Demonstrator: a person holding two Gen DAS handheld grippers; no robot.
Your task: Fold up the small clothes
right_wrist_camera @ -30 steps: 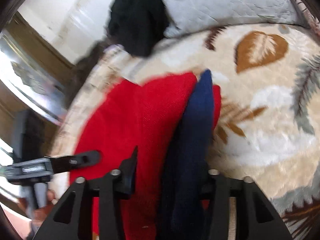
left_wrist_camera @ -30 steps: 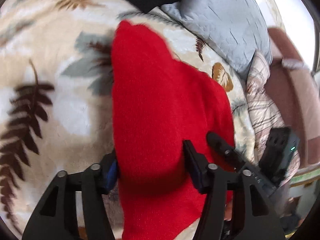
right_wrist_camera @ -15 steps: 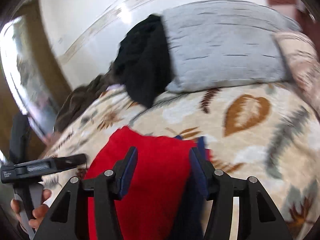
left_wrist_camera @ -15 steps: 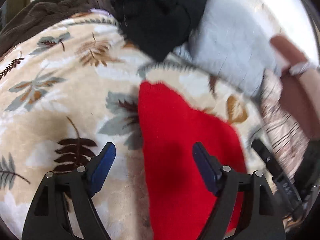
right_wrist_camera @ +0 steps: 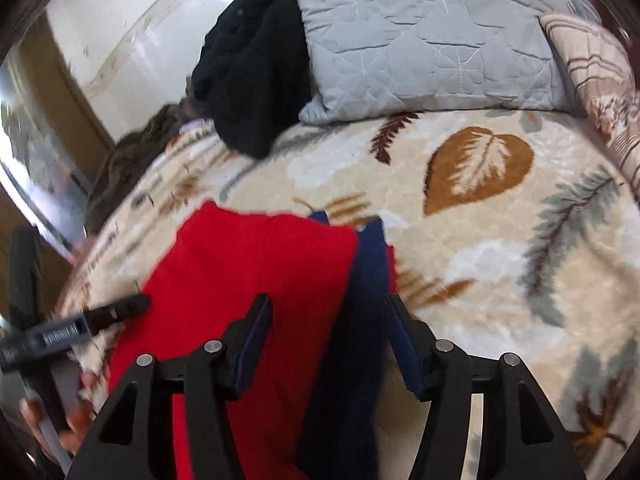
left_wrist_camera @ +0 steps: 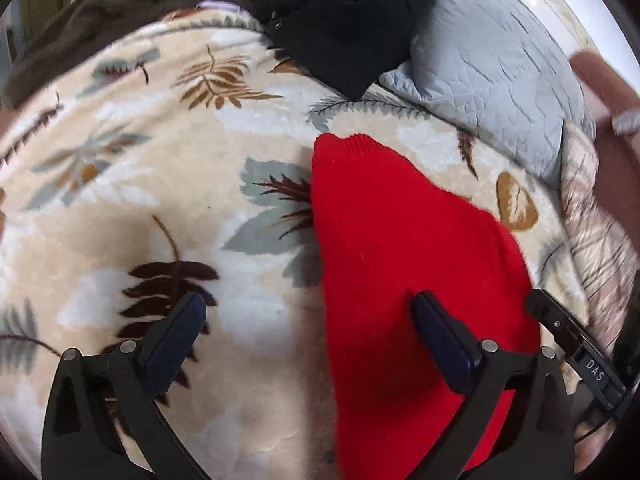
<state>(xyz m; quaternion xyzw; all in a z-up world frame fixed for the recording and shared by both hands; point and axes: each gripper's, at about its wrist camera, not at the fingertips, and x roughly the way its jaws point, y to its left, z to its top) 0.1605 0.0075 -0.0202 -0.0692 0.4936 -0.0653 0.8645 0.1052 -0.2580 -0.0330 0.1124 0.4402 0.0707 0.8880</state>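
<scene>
A folded red knit garment (left_wrist_camera: 404,248) lies flat on the leaf-print blanket (left_wrist_camera: 168,184). It also shows in the right wrist view (right_wrist_camera: 256,280), with a navy blue part (right_wrist_camera: 360,320) along its right side. My left gripper (left_wrist_camera: 308,324) is open and empty, its right finger over the red cloth, its left finger over the blanket. My right gripper (right_wrist_camera: 326,336) is open and empty above the red and navy cloth. The left gripper shows at the left edge of the right wrist view (right_wrist_camera: 116,312).
A grey quilted pillow (right_wrist_camera: 424,36) and a black garment (right_wrist_camera: 256,76) lie at the far side of the blanket. A brown fuzzy cloth (left_wrist_camera: 120,8) sits at the far left. A striped pillow (right_wrist_camera: 596,76) is at the right.
Both grippers have let go of the garment and pulled back and up from it. The red garment now lies folded on the blanket.
</scene>
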